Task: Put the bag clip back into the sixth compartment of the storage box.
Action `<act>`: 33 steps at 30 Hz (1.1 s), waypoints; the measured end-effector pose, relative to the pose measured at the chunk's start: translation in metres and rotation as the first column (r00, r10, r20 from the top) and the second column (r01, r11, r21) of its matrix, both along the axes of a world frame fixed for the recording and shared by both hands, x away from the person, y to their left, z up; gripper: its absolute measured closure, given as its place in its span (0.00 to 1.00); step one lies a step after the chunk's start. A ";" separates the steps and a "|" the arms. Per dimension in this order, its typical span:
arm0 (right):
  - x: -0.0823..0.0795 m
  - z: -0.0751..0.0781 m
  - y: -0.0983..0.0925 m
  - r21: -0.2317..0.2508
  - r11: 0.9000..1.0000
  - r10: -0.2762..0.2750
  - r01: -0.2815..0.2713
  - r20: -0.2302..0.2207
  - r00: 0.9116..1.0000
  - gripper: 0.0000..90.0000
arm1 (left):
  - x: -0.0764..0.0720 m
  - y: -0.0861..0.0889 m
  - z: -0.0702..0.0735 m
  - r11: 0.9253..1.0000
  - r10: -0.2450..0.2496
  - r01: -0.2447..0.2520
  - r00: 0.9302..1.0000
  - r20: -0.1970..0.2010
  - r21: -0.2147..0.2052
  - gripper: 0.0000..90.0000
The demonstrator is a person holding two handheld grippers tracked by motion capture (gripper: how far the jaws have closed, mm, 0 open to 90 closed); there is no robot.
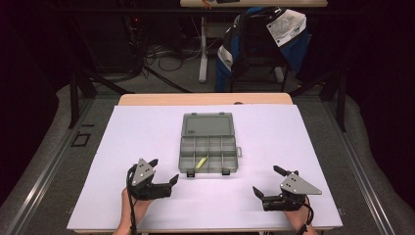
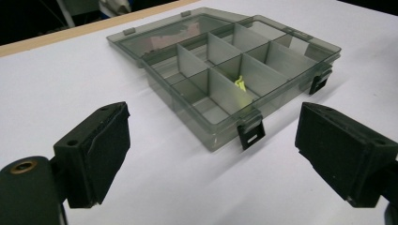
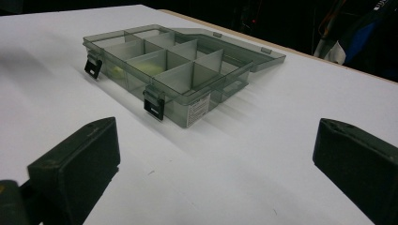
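Open compartment box [image 1: 209, 143] lying mid-table [image 1: 293, 147], lid folded flat behind it.
Left hand-held gripper [image 1: 164, 172] and right hand-held gripper [image 1: 266, 182] rest near its front corners, jaws apart and empty, presumably poised to reach the yellow piece [image 1: 200, 162] in a front compartment.

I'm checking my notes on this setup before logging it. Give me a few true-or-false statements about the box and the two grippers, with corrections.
1. The lid of the compartment box is folded open. True.
2. A yellow piece lies in one compartment. True.
3. The left gripper is shut on the box. False: it is open, apart from the box.
4. The right gripper holds the yellow piece. False: it is open and holds nothing.
5. The box sits on a white table. True.
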State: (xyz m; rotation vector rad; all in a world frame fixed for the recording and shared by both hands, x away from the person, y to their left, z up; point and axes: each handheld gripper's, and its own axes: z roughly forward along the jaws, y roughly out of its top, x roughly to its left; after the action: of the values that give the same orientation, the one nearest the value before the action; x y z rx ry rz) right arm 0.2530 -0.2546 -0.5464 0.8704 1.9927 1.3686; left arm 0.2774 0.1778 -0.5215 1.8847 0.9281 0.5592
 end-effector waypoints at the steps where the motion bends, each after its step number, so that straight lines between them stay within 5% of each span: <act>1: 0.000 0.000 0.000 -0.001 1.000 -0.001 0.001 -0.001 1.000 0.01 | -0.001 0.002 0.000 1.000 0.002 -0.002 1.000 0.001 0.005 0.12; 33: 0.000 -0.001 0.002 -0.002 1.000 0.006 -0.006 -0.007 1.000 0.01 | -0.023 0.049 -0.030 1.000 -0.016 0.016 0.996 0.091 0.001 0.12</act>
State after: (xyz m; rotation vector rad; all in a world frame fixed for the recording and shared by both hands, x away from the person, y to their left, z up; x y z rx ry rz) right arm 0.2534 -0.2527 -0.5476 0.8693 2.0032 1.3686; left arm 0.2546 0.2270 -0.5510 1.8497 0.8527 0.6299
